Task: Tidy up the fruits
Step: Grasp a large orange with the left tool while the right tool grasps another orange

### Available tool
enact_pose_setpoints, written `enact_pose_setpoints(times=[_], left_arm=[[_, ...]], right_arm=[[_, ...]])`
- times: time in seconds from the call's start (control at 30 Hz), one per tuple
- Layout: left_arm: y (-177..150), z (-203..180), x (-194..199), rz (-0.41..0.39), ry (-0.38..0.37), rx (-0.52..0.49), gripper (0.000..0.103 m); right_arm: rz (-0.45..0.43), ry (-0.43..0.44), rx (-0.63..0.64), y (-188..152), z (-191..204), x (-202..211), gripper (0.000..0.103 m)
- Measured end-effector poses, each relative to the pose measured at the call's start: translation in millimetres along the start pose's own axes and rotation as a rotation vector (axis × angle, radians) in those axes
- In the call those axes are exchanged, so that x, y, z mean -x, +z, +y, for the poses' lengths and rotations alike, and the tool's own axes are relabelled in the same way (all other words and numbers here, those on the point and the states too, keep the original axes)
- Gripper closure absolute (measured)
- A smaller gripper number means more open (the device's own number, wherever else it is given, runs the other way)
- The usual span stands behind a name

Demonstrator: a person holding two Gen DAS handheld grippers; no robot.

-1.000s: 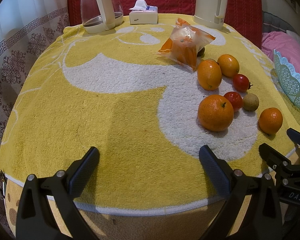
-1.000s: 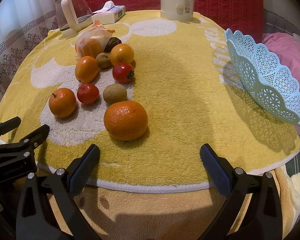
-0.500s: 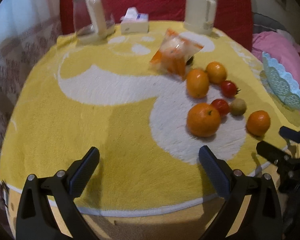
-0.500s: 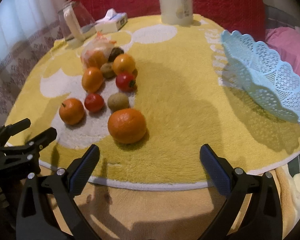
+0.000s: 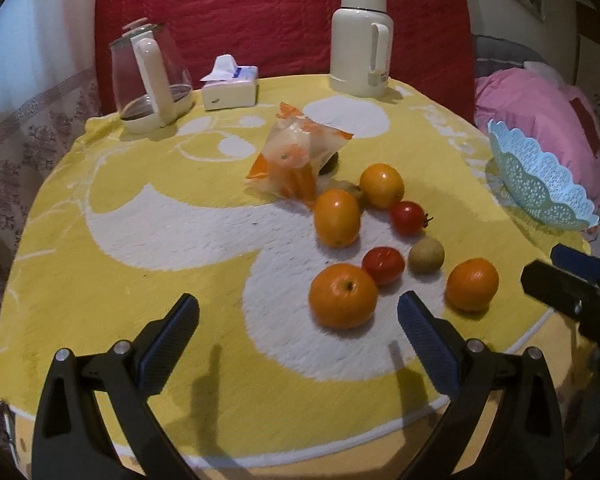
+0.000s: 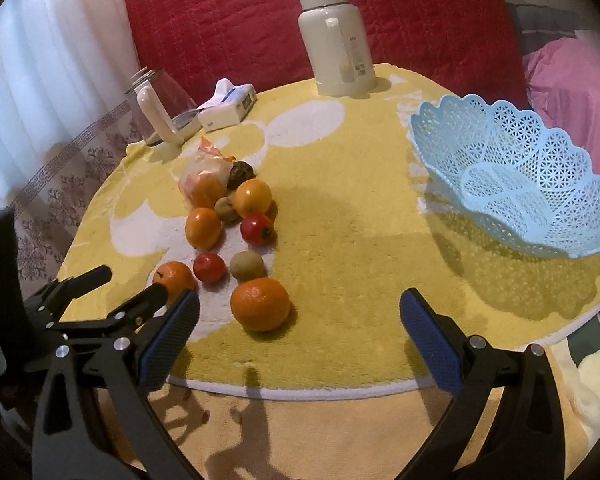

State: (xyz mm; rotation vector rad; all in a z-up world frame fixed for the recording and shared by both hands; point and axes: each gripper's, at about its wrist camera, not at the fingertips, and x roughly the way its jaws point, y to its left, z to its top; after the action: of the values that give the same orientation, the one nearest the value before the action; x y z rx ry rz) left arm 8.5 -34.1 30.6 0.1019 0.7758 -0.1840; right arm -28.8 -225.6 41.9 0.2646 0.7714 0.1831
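Yellow-towelled worktop [image 5: 140, 280] closer now: both claws, left [image 5: 298, 324] and right [image 6: 300, 320], advanced, spread wide, empty. Fruit still clustered beside nearest orange [image 6: 260, 304]; basket [image 6: 512, 184] unfilled. Sorting not begun.

A dark fruit [image 5: 329, 163] sits mostly hidden behind the plastic bag [image 5: 294, 160]; what kind cannot be told.

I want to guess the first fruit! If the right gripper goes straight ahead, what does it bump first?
Probably the big round orange. It lies nearest, just left of centre between the open right gripper fingers. Depth is hard to judge, so it might slide past.
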Motion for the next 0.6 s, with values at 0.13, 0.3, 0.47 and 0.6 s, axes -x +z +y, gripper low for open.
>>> enact_pose_setpoints(times=[0.13,0.3,0.47,0.6], left_arm=[[4,0,-12,0.022,-0.057,0.012,0.022],[3,2,-23,0.055,-0.127,0.038,0.041],[0,3,-22,0.051,-0.180,0.048,0.059],[-1,7,-14,0.021,-0.176,0.072,0.061]], right_arm=[[0.007,0.000,-0.005,0,0,-2,0.002],[0.013,0.006,0.000,-1,2,-4,0.002],[0.025,0.008,0.017,-1,7,-11,0.002],[0.033,0.010,0.041,-1,13,-15,0.007]])
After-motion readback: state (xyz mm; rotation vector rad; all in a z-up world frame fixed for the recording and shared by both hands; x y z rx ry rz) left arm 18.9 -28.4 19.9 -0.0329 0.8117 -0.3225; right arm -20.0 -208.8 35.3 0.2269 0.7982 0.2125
